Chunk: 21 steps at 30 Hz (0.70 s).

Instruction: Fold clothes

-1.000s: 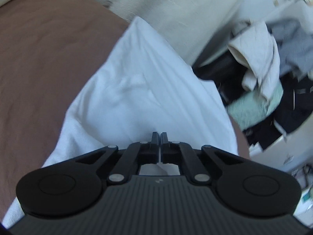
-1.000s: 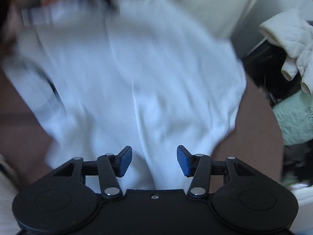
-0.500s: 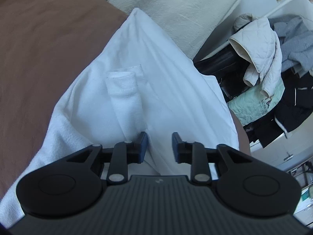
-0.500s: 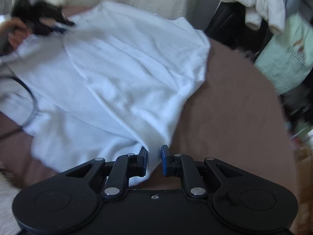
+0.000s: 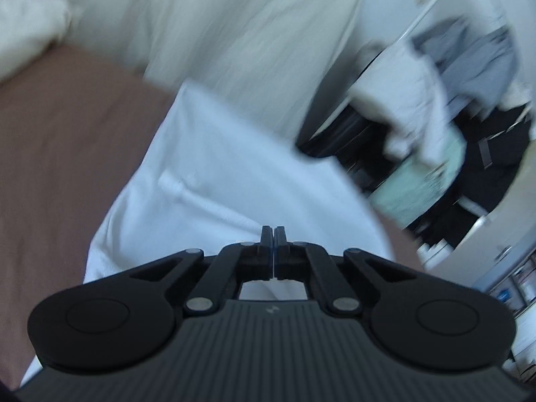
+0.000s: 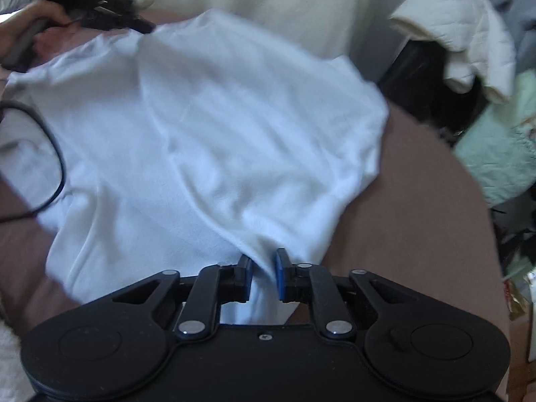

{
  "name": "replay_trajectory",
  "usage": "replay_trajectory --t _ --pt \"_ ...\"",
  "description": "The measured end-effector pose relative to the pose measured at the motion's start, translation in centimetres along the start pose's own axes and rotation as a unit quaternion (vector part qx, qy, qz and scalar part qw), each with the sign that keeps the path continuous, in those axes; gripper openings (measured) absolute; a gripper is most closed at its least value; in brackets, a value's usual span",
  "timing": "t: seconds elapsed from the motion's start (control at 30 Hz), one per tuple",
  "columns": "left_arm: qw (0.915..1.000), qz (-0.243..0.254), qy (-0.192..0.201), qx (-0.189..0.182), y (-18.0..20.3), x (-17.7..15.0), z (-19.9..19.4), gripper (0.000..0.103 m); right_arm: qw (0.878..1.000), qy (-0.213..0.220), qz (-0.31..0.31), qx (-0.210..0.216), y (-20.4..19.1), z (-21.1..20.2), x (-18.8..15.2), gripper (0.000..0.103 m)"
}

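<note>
White shirt spread on brown bed, partly folded, long axis running away from right hand-held gripper toward left hand-held gripper at far corner. Right jaws just been closing, now narrow, near hem bunched between pads: holding shirt edge. Left fully closed; whether cloth is pinched, cannot tell, blurred. Shirt directly ahead of both. Right nearer to hem. Judgement: next fold carries hem along long axis. Clothes pile beyond bed.
</note>
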<state>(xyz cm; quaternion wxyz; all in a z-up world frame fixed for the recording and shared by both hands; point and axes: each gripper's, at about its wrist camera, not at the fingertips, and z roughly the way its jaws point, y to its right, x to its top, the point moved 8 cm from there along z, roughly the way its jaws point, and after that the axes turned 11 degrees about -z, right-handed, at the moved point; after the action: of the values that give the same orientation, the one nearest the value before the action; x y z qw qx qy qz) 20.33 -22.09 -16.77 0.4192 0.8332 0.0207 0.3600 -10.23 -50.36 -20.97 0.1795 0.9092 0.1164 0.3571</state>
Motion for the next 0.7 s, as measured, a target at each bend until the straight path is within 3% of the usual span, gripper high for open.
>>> replay_trajectory --t 0.07,0.13,0.27,0.33,0.37,0.43,0.53,0.63,0.67,0.7 --pt "0.9993 0.02 0.031 -0.01 1.4 -0.1 -3.1 0.0 0.996 0.027 0.074 -0.049 2.8 -1.4 -1.0 0.008" --pt "0.9988 0.033 0.035 0.009 1.2 -1.5 -5.0 0.0 0.982 0.034 0.17 -0.072 5.2 -2.0 -3.1 0.008" --pt "0.9961 -0.01 -0.046 0.074 -2.7 -6.1 -5.5 0.0 0.95 0.016 0.309 -0.05 6.7 -0.2 -8.1 0.008" --pt "0.9897 0.007 -0.069 0.125 -4.9 -7.7 -5.9 0.0 0.938 0.023 0.344 -0.043 6.7 0.0 -8.9 0.008" --pt "0.986 0.02 -0.072 0.149 -6.0 -8.3 -6.2 0.0 0.938 0.022 0.343 -0.045 6.8 0.0 -8.9 0.008" --pt "0.9859 0.006 -0.069 0.153 -7.3 -7.5 -6.8 0.0 0.942 0.015 0.332 -0.051 6.8 0.0 -8.5 0.008" --pt "0.9918 -0.028 -0.062 0.109 -6.7 -5.2 -6.9 0.001 0.951 0.014 0.305 -0.057 6.4 -0.2 -7.7 0.009" --pt "0.9922 -0.041 -0.086 0.081 -5.6 -4.9 -5.7 0.007 0.959 0.019 0.277 -0.053 6.1 -0.3 -6.9 0.01" --pt "0.9908 -0.041 -0.097 0.086 -5.2 -5.3 -4.9 0.015 0.962 0.021 0.268 -0.047 5.9 -0.3 -6.6 0.015" --pt "0.9889 -0.036 -0.11 0.094 -5.0 -5.7 -4.1 0.037 0.965 0.022 0.259 -0.039 5.7 -0.4 -6.3 0.019"
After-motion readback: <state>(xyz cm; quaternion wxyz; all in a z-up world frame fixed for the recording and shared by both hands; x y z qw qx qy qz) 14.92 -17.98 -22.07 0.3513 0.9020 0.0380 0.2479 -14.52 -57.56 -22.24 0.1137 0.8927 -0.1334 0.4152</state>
